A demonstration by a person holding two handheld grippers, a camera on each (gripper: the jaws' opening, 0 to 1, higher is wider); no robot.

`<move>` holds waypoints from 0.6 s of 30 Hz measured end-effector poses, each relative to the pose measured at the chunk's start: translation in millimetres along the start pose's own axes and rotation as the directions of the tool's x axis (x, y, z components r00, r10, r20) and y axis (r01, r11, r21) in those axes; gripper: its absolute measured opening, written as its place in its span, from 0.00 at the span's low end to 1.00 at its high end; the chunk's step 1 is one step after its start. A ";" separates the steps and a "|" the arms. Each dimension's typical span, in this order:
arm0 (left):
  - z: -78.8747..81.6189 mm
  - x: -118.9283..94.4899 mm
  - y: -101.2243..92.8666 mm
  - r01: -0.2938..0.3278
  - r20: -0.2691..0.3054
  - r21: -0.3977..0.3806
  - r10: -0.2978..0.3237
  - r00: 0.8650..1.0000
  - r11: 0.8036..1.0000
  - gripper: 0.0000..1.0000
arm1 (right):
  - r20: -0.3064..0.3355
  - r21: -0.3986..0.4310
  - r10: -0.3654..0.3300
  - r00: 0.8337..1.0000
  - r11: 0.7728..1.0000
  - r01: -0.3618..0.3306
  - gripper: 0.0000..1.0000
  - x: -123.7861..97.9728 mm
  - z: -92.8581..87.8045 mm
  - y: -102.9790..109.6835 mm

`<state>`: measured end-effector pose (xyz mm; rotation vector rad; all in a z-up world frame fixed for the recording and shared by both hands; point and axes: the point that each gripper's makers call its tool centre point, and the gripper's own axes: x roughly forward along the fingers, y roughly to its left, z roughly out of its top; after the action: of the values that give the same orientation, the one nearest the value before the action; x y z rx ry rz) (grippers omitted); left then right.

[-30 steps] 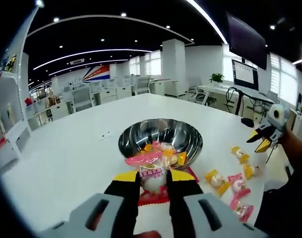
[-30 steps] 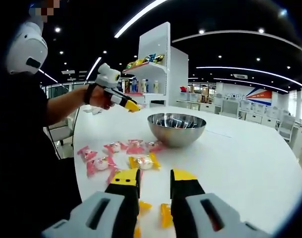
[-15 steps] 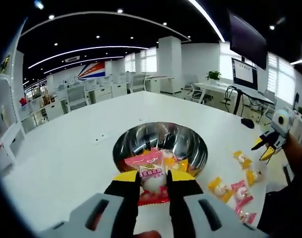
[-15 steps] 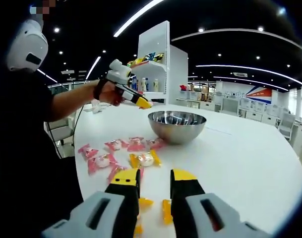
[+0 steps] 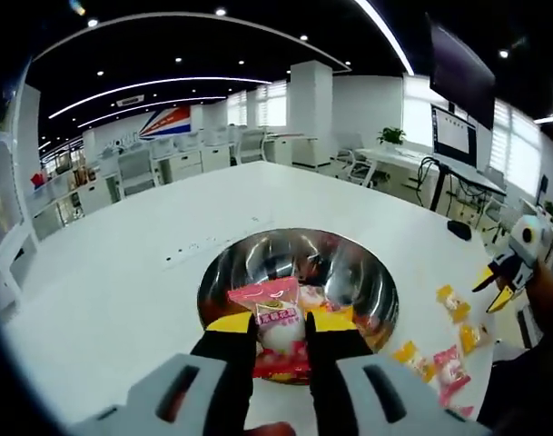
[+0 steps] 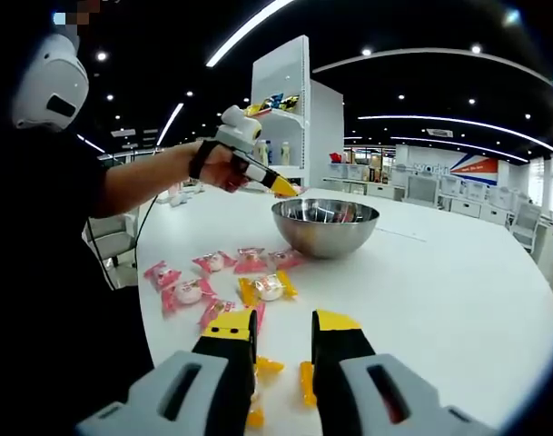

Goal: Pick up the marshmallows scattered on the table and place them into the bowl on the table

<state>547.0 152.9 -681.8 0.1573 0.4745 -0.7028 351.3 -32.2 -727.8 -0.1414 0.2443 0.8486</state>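
A pink-wrapped marshmallow (image 5: pixel 278 320) was held pinched in the left gripper (image 5: pixel 281 329), carried over the near rim of the bowl (image 5: pixel 299 272) so that it would fall inside on release. The right gripper (image 6: pixel 285 338) was kept low over the worktop (image 6: pixel 439 282), its fingers (image 6: pixel 335 329) narrowly parted and holding nothing. Loose marshmallows (image 6: pixel 217 282) lay at its 11 o'clock, short of the bowl. The worktop edge ran close on that side; open room was left at 2 o'clock.

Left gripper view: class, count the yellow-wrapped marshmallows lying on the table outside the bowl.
3, all on the table, right of the bowl in this view: near marshmallow, middle marshmallow, far marshmallow. More may be hidden behind the jaws.
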 end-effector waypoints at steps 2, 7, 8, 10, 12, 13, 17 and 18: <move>0.4 2.2 -2.4 0.002 -0.001 0.002 -0.002 1.000 1.000 0.23 | -0.004 -0.001 0.000 1.000 1.000 0.000 0.24 -0.2 -0.9 -0.1; 1.3 11.8 1.0 0.000 -0.008 0.005 0.000 1.000 1.000 0.23 | -0.006 0.005 -0.006 1.000 1.000 0.006 0.24 -2.4 -2.3 -2.0; 1.9 13.6 1.4 0.001 -0.008 0.006 -0.001 1.000 1.000 0.23 | -0.006 0.006 -0.009 1.000 1.000 0.009 0.24 -2.9 -2.7 -2.6; 2.4 15.8 2.1 0.001 -0.008 0.008 -0.001 1.000 1.000 0.23 | -0.007 0.007 -0.011 1.000 1.000 0.012 0.24 -3.8 -3.4 -3.6; 3.0 17.2 3.0 0.000 -0.008 0.008 0.000 1.000 1.000 0.23 | -0.008 0.009 -0.012 1.000 1.000 0.013 0.24 -4.6 -4.2 -4.1; 3.4 18.3 3.7 -0.001 -0.007 0.007 0.001 1.000 1.000 0.23 | -0.009 0.010 -0.013 1.000 1.000 0.013 0.24 -5.2 -4.9 -4.4; 5.1 19.5 6.0 -0.013 0.005 -0.009 0.013 1.000 1.000 0.27 | -0.011 0.014 -0.016 1.000 1.000 0.016 0.24 -6.3 -6.8 -5.8; 6.6 19.5 6.9 -0.016 0.012 -0.022 0.016 1.000 1.000 0.31 | -0.011 0.014 -0.016 1.000 1.000 0.016 0.24 -6.4 -7.0 -6.1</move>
<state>566.8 144.8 -685.2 0.1358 0.4685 -0.6827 350.8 -42.4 -732.6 -0.1347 0.2593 0.8300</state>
